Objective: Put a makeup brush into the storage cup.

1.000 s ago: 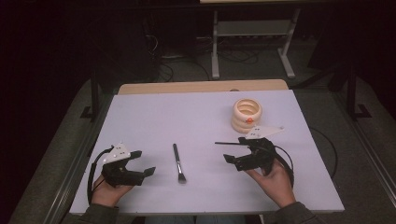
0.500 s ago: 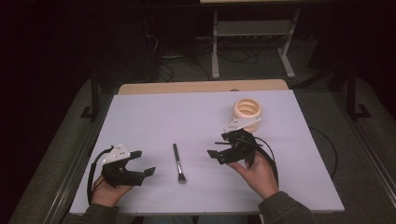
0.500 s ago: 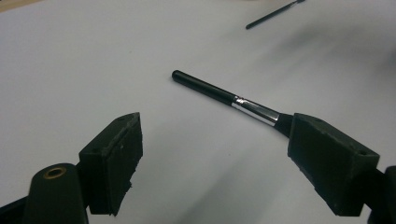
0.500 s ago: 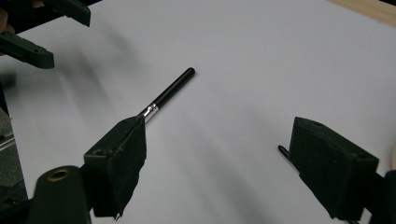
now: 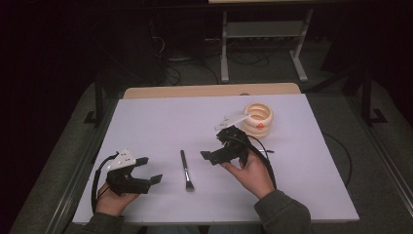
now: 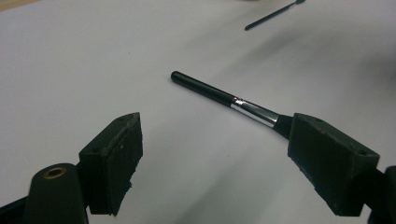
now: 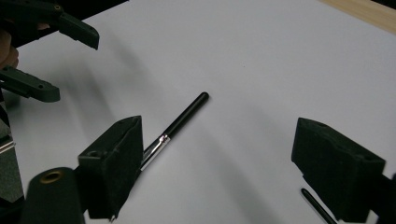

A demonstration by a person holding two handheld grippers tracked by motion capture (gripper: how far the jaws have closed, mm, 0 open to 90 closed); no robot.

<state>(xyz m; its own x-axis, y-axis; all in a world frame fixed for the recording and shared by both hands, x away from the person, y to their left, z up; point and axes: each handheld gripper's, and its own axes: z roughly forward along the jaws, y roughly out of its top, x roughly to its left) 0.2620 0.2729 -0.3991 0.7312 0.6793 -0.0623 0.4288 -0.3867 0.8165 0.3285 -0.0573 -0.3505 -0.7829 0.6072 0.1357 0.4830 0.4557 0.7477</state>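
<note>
Dim room, dark grey floor [image 5: 384, 161] around a table [image 5: 160, 117] with a white top and a pale wood far edge [image 5: 209, 90]. Behind it, light grey metal stand [image 5: 263, 34] with a shelf; loose cables [image 5: 180, 68] on the floor beside.

The white surface [image 5: 160, 122] is evenly lit while the room at the top of the high view is very dark; soft shadows fall under both grippers, and the gripper views look slightly blurred
</note>
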